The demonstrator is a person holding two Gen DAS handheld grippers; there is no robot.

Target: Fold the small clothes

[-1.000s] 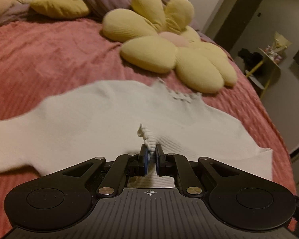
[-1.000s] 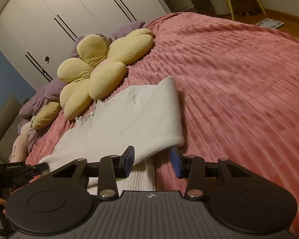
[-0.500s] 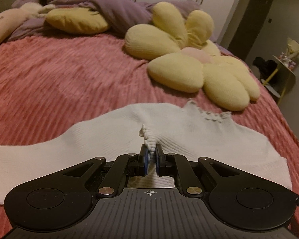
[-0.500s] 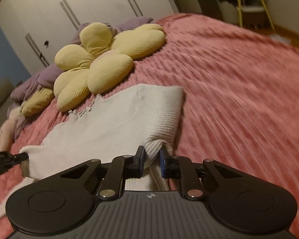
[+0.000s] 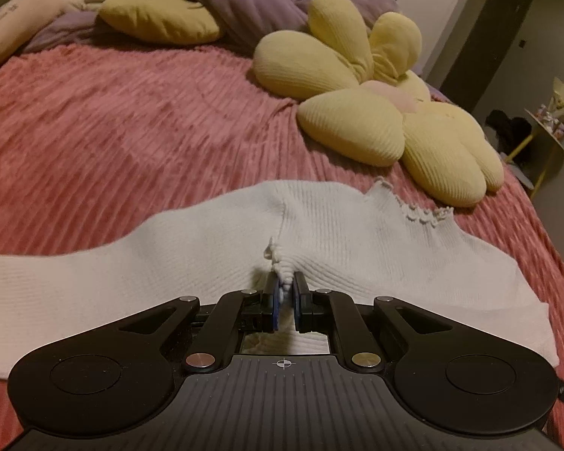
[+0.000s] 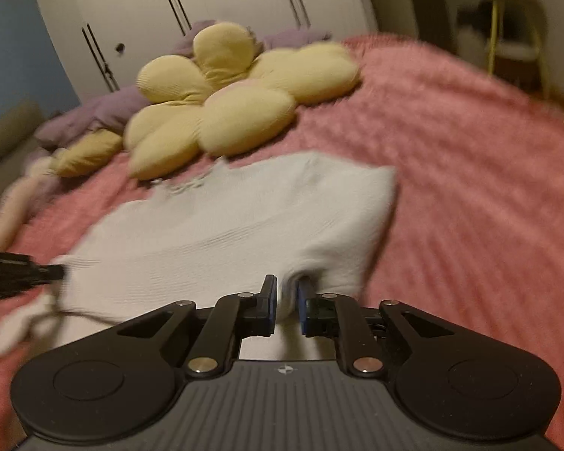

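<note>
The white top [image 5: 214,248] lies spread on the pink bedspread [image 5: 131,131], near the cameras, with the yellow flower pillow [image 5: 372,112] just behind its frilled neckline [image 5: 425,214].

The main change is on the right side. One second ago the right gripper [image 6: 286,302] stood with its jaws apart around the edge of the cloth; now they are pressed together on a fold of the top [image 6: 237,233], and a small ridge of knit rises between the blue pads. The left gripper [image 5: 285,300] was already clamped on a pinch of the frilled hem one second ago, and it holds the same pinch now.

In both views the pillow and the far part of the bed have shifted in the picture since then, and the right view is blurred, so both hands seem to be travelling with the cloth. In the left view the top now lies nearer to the gripper and more of the bedspread shows behind it. The left sleeve [image 5: 56,293] stretches far to the left, flat on the bed.

In my judgement this means the grasping step is finished: the top is held at two points on its near edge, so it can be lifted or pulled flat before the first fold. No fold is visible yet. The body looks only loosely flat, with some slack around each pinch.
</note>
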